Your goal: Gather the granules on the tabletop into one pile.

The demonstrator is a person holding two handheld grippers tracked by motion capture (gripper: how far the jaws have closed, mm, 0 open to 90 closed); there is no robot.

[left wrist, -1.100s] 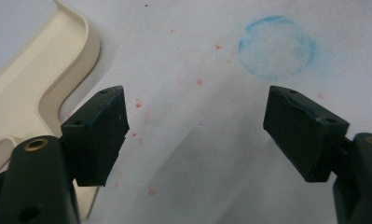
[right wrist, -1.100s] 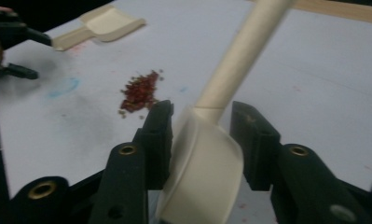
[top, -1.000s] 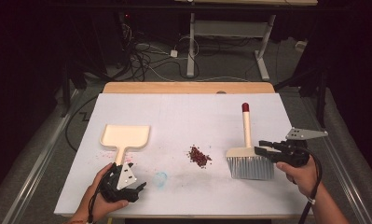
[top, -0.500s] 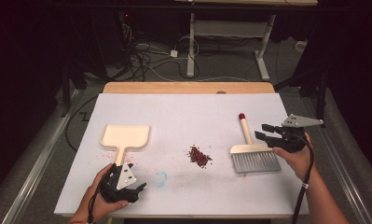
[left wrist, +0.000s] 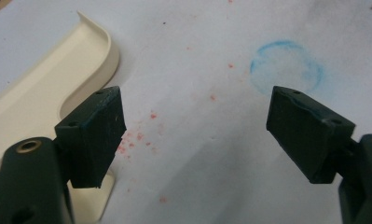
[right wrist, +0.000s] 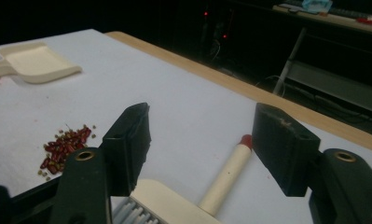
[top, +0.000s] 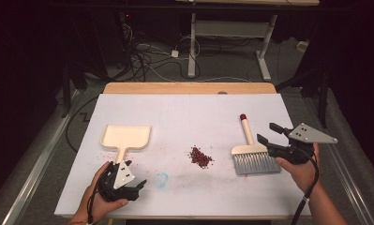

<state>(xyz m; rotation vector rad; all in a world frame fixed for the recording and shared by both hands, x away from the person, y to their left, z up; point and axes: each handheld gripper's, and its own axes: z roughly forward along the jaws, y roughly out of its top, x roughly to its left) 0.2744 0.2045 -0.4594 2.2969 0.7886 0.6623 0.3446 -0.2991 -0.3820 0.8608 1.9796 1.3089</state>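
A cream dustpan (top: 126,137) lies at the left of the white sheet, its handle toward my left gripper (top: 138,186). That gripper (left wrist: 197,121) is open, its jaws have just been opening a little further, and nothing is between them; the dustpan (left wrist: 44,98) lies beside its left jaw. A brush (top: 252,158) with a red-tipped handle lies flat at the right. My right gripper (top: 268,133) hovers just right of it, jaws just opened wide. The brush (right wrist: 225,177) lies below the open right gripper (right wrist: 202,135), untouched by the pads. Red crumbs (top: 201,157) sit mid-table.
A blue ring mark (top: 161,179) is drawn on the sheet near the left gripper, also seen as a blue ring (left wrist: 286,67). A wooden table edge (top: 189,88) runs along the far side. Cables and desk legs lie on the floor beyond.
The right gripper has let go of the brush, opened, and risen back to the right. The brush now lies flat, its handle pointing away. The left hand has stayed put.
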